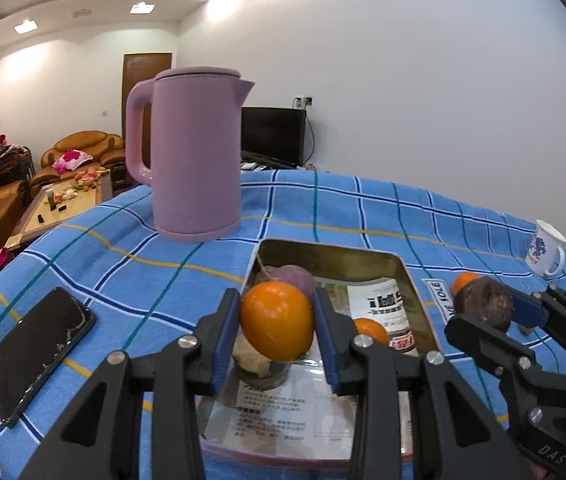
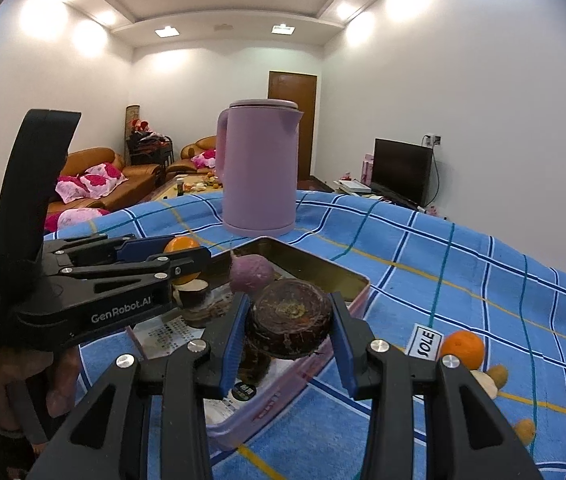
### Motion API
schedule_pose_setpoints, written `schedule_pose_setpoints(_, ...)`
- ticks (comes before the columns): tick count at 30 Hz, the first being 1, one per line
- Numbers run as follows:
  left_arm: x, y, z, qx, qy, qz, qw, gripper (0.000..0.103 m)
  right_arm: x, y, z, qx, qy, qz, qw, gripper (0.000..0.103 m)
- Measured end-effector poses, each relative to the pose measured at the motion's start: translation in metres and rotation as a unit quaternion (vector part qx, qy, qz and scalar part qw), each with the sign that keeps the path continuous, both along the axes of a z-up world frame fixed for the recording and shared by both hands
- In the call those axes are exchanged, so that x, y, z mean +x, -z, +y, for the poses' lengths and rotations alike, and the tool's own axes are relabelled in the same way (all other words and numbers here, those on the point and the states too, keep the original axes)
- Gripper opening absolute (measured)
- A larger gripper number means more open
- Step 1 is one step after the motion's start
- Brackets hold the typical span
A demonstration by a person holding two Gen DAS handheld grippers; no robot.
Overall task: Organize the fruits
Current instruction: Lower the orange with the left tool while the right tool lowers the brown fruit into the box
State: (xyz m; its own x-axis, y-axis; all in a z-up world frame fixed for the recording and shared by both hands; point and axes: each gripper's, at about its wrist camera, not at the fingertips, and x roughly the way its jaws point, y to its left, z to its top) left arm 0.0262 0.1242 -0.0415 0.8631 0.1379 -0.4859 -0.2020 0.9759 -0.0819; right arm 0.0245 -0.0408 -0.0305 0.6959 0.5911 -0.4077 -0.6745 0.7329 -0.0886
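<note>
The orange [image 1: 275, 321] sat clamped in your left claw [image 1: 277, 326] above the tray [image 1: 413, 276], the dark fruit [image 2: 289, 323] gripped in your right claw [image 2: 289, 330]; both probably needed lowering and releasing next.

Lilac kettle [image 1: 197, 152]; blue plaid cloth [image 1: 363, 208] with white, navy, yellow, teal lines; orange fruit [image 1: 277, 322]; dark brown taro [image 2: 289, 322].

Blue plaid tablecloth [image 1: 363, 208] under kettle [image 1: 195, 152], tray [image 1: 415, 280], phone [image 1: 35, 352].

pink kettle [image 1: 197, 156], black phone [image 1: 35, 354], mug [image 1: 546, 249]
</note>
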Motion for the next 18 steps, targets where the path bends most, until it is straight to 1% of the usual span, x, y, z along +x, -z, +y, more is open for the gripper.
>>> schedule_pose_setpoints(7,0.001,0.002,0.003,0.002,-0.007,0.010,0.9999,0.038,0.004,0.003,0.010,-0.013,-0.017,0.015,1.000,0.042)
schedule_pose_setpoints(12,0.003,0.003,0.003,0.002,-0.004,0.017,0.9998,0.038,0.005,0.005,0.015,-0.023,-0.024,0.020,0.999,0.042)
schedule_pose_setpoints(18,0.006,0.004,0.004,-0.001,-0.002,0.024,0.9997,0.038,0.010,0.007,0.019,-0.031,-0.033,0.036,0.998,0.042)
